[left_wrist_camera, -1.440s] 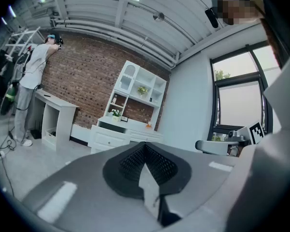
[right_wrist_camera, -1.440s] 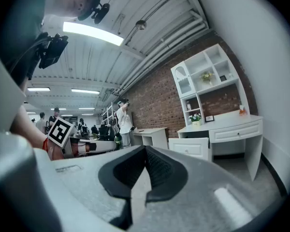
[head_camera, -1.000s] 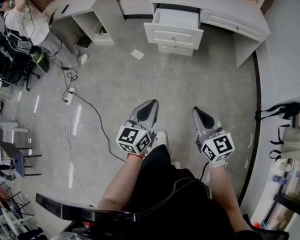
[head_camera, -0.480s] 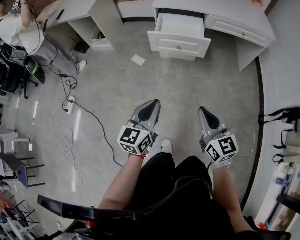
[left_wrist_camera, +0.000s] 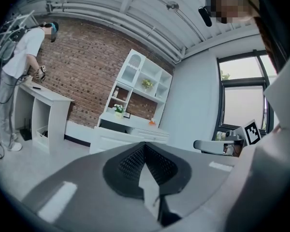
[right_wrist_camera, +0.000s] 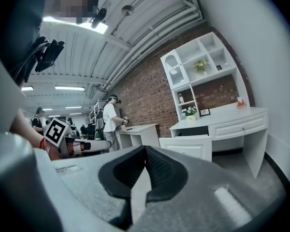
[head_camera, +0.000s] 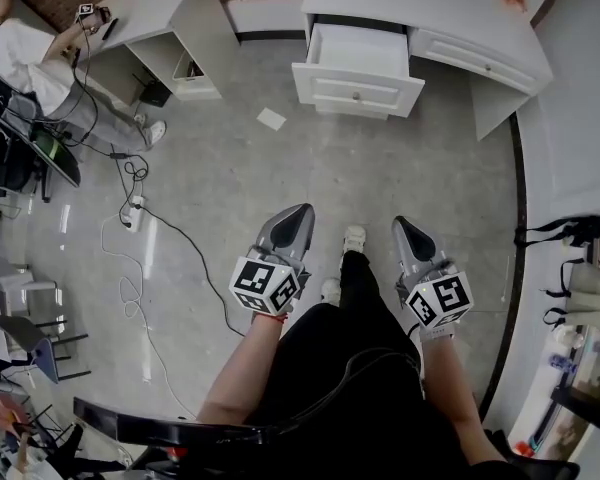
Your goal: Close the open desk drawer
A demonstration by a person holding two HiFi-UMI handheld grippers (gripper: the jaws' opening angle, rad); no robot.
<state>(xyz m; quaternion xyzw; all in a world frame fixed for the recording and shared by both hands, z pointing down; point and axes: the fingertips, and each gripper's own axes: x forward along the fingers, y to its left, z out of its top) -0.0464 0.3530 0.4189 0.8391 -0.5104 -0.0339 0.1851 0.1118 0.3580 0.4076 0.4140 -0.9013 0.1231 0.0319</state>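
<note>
The white desk (head_camera: pixel 430 8) stands across the room at the top of the head view, and its left drawer (head_camera: pixel 358 68) is pulled well out. Both grippers hang far short of it above the grey floor, at the person's knees. My left gripper (head_camera: pixel 301 212) is shut with nothing in it, and so is my right gripper (head_camera: pixel 400 224). The left gripper view shows the shut jaws (left_wrist_camera: pixel 145 147) with the desk (left_wrist_camera: pixel 130 135) small in the distance. Beyond the shut jaws (right_wrist_camera: pixel 145 150) in the right gripper view, the drawer front (right_wrist_camera: pixel 186 146) juts from the desk.
A second white desk (head_camera: pixel 165 8) stands at the far left with a person (head_camera: pixel 30 58) at it. A power strip with cables (head_camera: pixel 133 206) and a scrap of paper (head_camera: pixel 271 119) lie on the floor. A wall and rack (head_camera: pixel 580 268) line the right side.
The person has stepped forward, one foot now showing between the grippers. Both grippers stay shut and hold their pose. The person at the far left has turned to the other desk.
</note>
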